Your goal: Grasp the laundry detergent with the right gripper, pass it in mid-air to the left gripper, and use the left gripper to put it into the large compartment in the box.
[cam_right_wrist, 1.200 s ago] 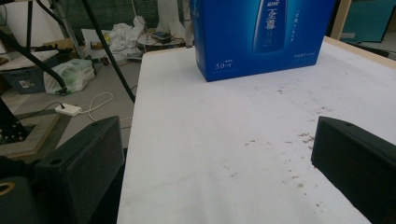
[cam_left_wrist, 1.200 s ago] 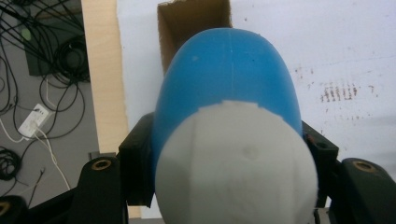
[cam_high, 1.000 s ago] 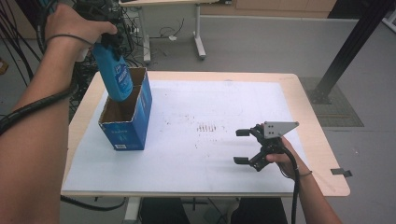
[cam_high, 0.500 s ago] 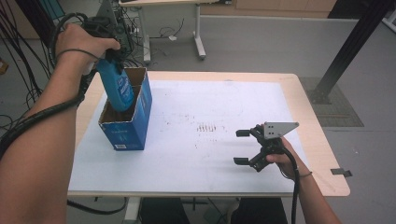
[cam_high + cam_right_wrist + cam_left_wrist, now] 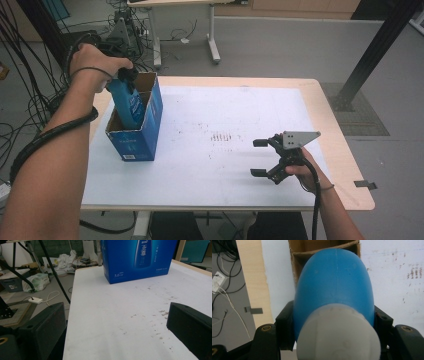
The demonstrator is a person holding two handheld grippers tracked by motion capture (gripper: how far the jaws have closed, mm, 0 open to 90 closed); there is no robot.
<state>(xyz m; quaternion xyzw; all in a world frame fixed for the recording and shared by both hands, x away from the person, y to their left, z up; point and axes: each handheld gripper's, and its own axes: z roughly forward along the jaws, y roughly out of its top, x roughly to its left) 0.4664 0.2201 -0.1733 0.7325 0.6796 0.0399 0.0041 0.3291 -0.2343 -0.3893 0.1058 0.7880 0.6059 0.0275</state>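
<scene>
A: Where's the bottle rn?
B: Lower half is inside the open box, leaning a bit, top sticking out above the rim. Your left gripper is clamped on its upper part. In the left gripper view both black jaws press the blue sides just below the white cap.
A: So it's pinched solid?
B: Yep, pads tight on the bottle w/ no gap showing.
A: Room inside the box?
B: Tight. The bottle sits in the compartment nearer you; a cardboard divider runs just behind it.
A: And the box itself?
B: Stands on the white sheet by the table's left edge, not much margin there.
A: Your read on my right gripper?
B: Jaws spread wide, holding nothing, low over the sheet near the table's right front edge. Well apart from the box, w/ lots of bare sheet between.
</scene>
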